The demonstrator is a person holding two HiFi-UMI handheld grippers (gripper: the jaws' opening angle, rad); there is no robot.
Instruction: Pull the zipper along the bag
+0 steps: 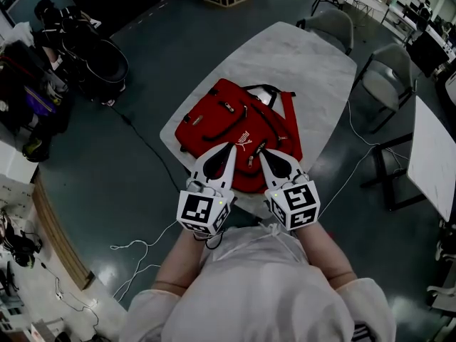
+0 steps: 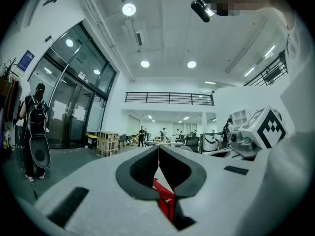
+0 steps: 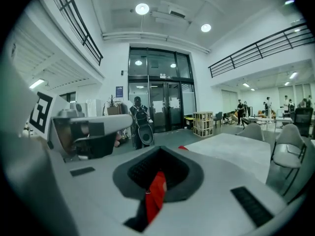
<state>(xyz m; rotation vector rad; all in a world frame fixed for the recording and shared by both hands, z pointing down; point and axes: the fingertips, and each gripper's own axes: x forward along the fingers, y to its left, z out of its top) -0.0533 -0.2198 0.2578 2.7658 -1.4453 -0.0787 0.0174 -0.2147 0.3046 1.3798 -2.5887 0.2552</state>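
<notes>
Both hand-held grippers (image 1: pixel 231 148) (image 1: pixel 262 155) tight on red bag (image 1: pixel 214 114)

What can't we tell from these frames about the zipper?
- Zipper pull, held or not: each gripper view shows only red material in shut jaws; the gripper's own body hides the rest.
- Head view: left gripper and right gripper cover the red bag's near part, so the worked zipper is hidden.

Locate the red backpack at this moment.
In the head view the red backpack lies at the centre, on the near end of the pale table, with the left claw and right claw at its near side.
</notes>
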